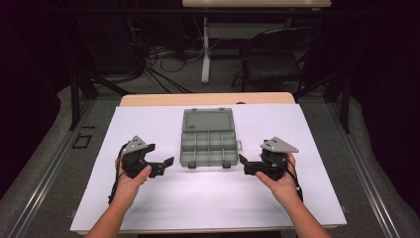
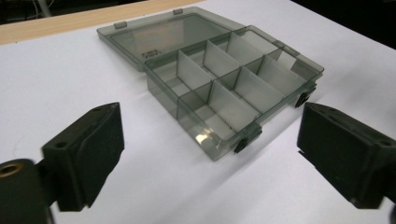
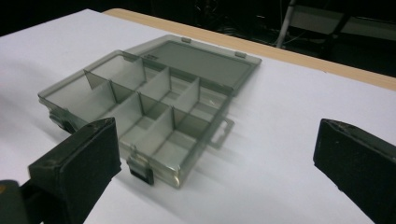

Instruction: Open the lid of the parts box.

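A smoky grey plastic organiser box (image 1: pixel 208 147) lies open in the middle of the white table, its lid (image 1: pixel 207 120) folded flat toward the far edge. Thin dividers split the tray into several empty compartments (image 2: pixel 219 88). My left gripper (image 1: pixel 167 165) rests on the table just left of the box's near corner, jaws wide open and empty. My right gripper (image 1: pixel 244 163) sits just right of the other near corner, also open and empty. In the left gripper view (image 2: pixel 210 154) and the right gripper view (image 3: pixel 215 163) the box (image 3: pixel 140 105) lies ahead between the jaws.
The white table surface (image 1: pixel 208 198) has bare room in front of the box and on both sides. A wooden strip (image 1: pixel 148 99) runs along its far edge. Beyond stand a dark chair (image 1: pixel 275 59), a table leg (image 1: pixel 205 49) and floor cables.
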`<state>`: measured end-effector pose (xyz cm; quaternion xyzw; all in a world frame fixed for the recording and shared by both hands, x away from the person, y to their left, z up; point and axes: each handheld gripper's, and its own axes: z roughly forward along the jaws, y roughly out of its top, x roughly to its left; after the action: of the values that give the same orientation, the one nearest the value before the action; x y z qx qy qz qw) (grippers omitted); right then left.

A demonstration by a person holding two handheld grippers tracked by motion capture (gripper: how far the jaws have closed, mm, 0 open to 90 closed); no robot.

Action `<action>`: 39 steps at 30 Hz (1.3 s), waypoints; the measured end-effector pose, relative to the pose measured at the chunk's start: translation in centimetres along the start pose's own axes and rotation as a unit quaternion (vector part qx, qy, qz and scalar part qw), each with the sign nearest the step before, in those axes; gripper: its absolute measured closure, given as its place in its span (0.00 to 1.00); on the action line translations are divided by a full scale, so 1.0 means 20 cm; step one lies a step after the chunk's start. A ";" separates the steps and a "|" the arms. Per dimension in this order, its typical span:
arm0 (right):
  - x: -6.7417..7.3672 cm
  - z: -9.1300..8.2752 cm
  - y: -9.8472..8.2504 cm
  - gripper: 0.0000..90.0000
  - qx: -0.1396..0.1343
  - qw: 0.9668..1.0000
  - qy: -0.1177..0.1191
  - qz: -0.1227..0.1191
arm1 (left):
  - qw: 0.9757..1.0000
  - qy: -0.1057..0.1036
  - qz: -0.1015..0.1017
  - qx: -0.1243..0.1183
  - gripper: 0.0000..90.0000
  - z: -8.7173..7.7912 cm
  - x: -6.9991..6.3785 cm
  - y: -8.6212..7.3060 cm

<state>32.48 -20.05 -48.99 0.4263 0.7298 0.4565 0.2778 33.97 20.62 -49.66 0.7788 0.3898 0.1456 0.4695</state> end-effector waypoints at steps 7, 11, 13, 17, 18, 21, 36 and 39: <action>-0.03 -0.11 -0.12 0.00 0.002 1.000 -0.022 0.002 | 1.000 0.014 0.000 -0.008 0.00 -0.03 0.02 -0.07; -0.03 -0.15 -0.18 0.00 0.004 1.000 -0.029 0.002 | 1.000 0.021 0.004 -0.017 0.00 -0.05 0.02 -0.11; -0.03 -0.17 -0.21 0.00 0.008 1.000 -0.030 0.004 | 0.999 0.027 0.005 -0.024 0.00 -0.06 0.02 -0.13; -0.03 -0.16 -0.26 0.00 0.010 0.999 -0.039 0.001 | 0.999 0.034 0.003 -0.036 0.00 -0.09 0.03 -0.16; -0.03 -0.16 -0.27 0.00 0.016 0.999 -0.036 0.003 | 0.999 0.035 0.002 -0.036 0.00 -0.10 0.04 -0.17; -0.04 -0.16 -0.29 0.00 0.021 0.999 -0.036 -0.003 | 0.999 0.037 -0.003 -0.040 0.00 -0.11 0.06 -0.19; -0.08 -0.12 -0.33 0.00 0.016 0.999 -0.043 0.013 | 0.997 0.039 -0.020 -0.063 0.00 -0.15 0.13 -0.25; -0.09 -0.12 -0.33 0.00 0.016 0.999 -0.045 0.009 | 0.997 0.043 -0.026 -0.062 0.00 -0.15 0.15 -0.26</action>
<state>28.96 -24.08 -53.97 0.4576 0.7199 0.4275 0.2993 31.63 26.07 -52.88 0.7306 0.4197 0.1906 0.5037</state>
